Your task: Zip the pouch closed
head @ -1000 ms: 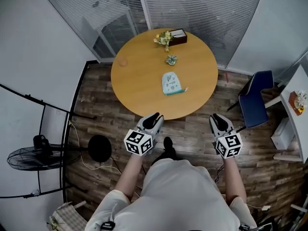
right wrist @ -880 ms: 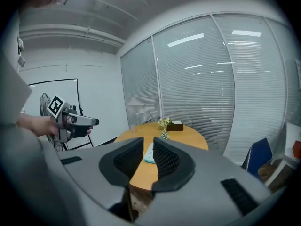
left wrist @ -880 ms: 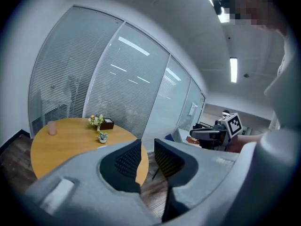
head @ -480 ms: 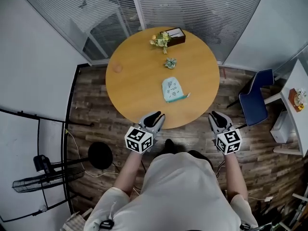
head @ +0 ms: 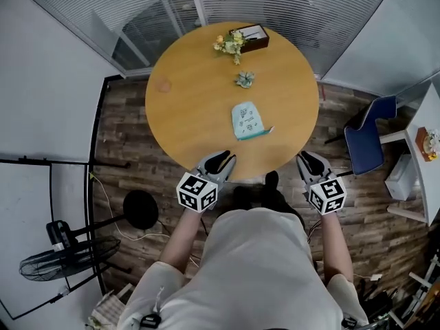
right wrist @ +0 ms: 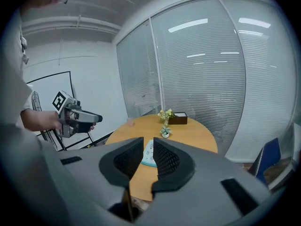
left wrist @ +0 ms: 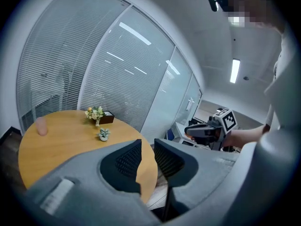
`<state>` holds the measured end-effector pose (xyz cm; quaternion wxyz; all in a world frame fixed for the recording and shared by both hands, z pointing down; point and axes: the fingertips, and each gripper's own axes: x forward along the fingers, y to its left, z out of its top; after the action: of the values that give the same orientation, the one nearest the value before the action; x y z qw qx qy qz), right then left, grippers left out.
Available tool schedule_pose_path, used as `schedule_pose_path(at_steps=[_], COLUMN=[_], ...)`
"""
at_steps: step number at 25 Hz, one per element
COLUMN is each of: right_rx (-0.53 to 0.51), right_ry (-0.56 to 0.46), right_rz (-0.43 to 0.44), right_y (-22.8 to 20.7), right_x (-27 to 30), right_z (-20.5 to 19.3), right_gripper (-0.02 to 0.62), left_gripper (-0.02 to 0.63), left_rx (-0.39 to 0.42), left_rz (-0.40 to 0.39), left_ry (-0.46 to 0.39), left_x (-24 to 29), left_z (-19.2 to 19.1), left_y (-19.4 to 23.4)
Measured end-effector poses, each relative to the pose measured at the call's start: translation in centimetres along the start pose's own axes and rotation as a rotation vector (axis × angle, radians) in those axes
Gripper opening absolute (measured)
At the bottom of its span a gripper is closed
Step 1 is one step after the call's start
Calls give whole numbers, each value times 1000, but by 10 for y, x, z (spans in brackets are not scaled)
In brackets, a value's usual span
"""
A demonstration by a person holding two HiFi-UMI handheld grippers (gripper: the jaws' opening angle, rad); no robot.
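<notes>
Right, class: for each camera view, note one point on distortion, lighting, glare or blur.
Head view: fisheye bows the walls around the table; light even, pouch sharp. Left gripper view: dark vignette, mosaic patch top right. Right gripper view: ceiling-light streaks glare on the glass wall.

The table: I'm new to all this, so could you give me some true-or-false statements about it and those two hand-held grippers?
1. The pouch lies on the table. True.
2. The left gripper grips the pouch. False: it is held at the table's near edge, empty.
3. The right gripper holds nothing. True.
4. A laptop sits at the far side. False: flowers and a brown box stand there.
</notes>
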<state>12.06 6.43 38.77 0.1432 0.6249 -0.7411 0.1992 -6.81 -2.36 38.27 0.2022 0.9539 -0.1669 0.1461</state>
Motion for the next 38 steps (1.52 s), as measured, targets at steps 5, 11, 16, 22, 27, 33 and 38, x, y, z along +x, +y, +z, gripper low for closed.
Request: schedule_pose_path(at_steps=[5, 11, 16, 22, 27, 33, 38], right_rx=[27, -16, -103, -186, -230, -310, -456], right_ry=[37, 123, 214, 324, 407, 505, 568], right_rz=[60, 162, 258, 376, 464, 627, 774], right_y=[-25, -64, -96, -120, -131, -126, -118], right_x=[36, 85, 137, 198, 237, 268, 291], right_z=[-10, -33, -60, -103, -142, -180, -202], right_gripper=[64, 64, 64, 64, 64, 66, 66], left_gripper=[92, 92, 92, 92, 92, 92, 92], left_rx=[-30, -91, -139, -187, -234, -296, -330], left_rz=[38, 97, 152, 203, 240, 270, 285], left_ry=[16, 14, 39, 68, 108, 147, 160], left_x=[24, 57, 92, 136, 168, 186, 198], left_z=[-4, -15, -38, -71, -103, -127, -141], left_y=[11, 19, 35, 55, 67, 74, 85])
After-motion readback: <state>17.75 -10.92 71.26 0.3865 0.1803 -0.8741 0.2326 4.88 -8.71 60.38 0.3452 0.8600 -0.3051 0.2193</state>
